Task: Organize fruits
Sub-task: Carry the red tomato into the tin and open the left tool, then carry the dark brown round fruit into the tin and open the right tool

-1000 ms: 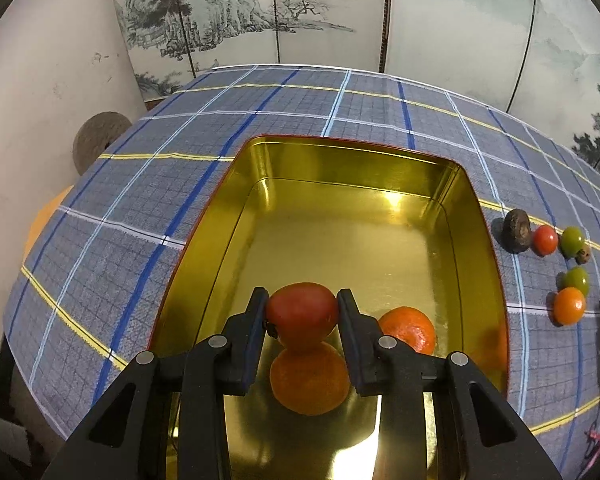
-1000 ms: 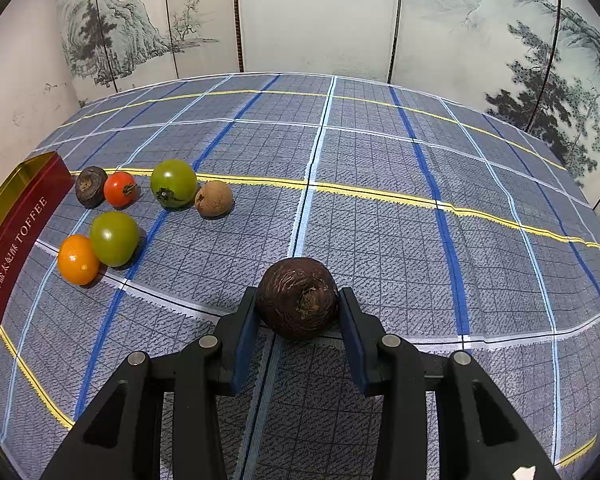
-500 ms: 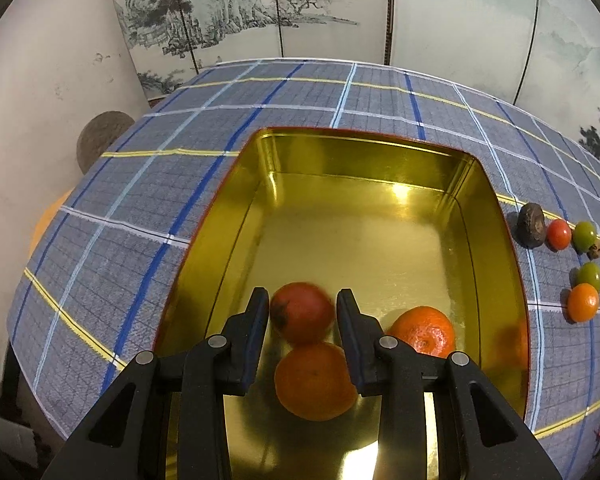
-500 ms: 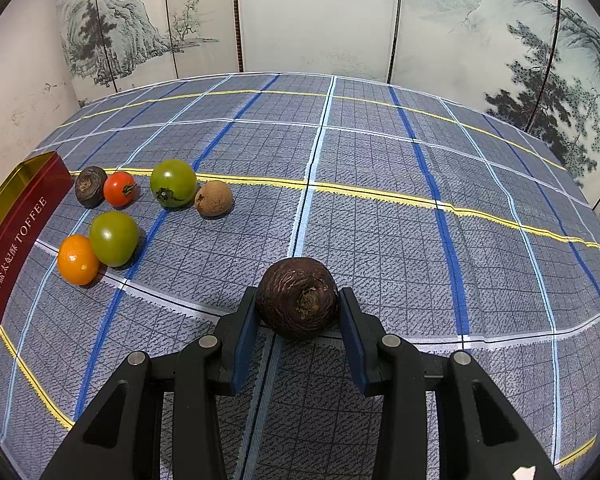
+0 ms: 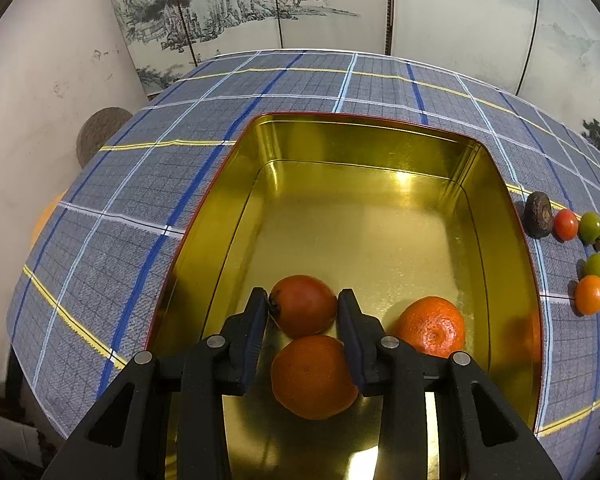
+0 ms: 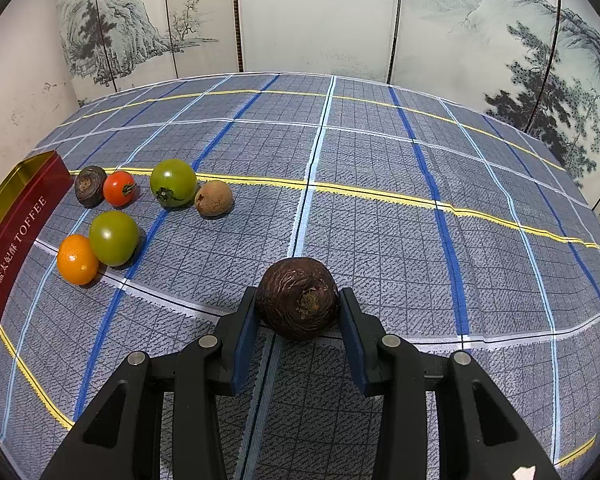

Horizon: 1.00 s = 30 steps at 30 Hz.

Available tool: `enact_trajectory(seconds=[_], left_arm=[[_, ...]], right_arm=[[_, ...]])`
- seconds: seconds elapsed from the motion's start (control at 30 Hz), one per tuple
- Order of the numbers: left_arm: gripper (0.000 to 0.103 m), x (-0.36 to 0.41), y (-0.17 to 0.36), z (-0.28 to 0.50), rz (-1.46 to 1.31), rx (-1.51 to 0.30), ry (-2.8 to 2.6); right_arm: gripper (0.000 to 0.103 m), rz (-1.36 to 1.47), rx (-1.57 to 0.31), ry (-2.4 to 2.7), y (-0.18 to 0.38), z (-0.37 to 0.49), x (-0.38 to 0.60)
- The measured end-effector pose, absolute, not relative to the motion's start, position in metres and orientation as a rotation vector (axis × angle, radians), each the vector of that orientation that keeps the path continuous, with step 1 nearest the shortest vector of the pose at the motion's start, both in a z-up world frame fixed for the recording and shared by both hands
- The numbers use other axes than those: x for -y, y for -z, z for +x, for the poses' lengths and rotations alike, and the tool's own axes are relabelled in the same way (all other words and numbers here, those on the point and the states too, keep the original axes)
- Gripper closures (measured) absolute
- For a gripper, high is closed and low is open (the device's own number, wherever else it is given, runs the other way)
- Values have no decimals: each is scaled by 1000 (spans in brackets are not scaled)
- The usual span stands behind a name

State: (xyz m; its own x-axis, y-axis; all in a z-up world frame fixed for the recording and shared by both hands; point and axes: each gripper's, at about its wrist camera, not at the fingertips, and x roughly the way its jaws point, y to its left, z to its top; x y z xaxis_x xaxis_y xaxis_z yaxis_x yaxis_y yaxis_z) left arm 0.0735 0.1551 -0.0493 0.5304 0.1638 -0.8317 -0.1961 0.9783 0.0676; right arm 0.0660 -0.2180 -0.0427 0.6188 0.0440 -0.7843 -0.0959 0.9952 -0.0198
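— Where's the red fruit (image 5: 303,306)?

— Inside the gold tin (image 5: 504,216), by two oranges (image 5: 314,376), between the left gripper's (image 5: 302,306) pads; whether they pinch it, I can't tell.

— And the right gripper (image 6: 298,306)?

— Clenched on a dark wrinkled fruit (image 6: 297,298), well right of the tin, over the checked cloth (image 6: 380,216).

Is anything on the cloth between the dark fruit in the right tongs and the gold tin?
Yes. The dark brown fruit is in the right tongs, and a cluster of small fruits, like the green tomato, lies beside the tin; lifting over should clear it.
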Motion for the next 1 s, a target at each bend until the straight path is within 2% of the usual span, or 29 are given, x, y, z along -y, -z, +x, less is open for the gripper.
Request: enact_trajectory(seconds=[0.57, 0.63, 1.0], left_arm=[[47, -159, 32, 59, -40, -948, -214], [42, -159, 28, 55, -43, -940, -209], [41, -154, 12, 34, -60, -891, -199]], right_arm=[[67, -65, -900, -78, 43, 66, 217], [67, -65, -900, -78, 43, 66, 217], [69, -33, -890, -72, 39, 62, 220]])
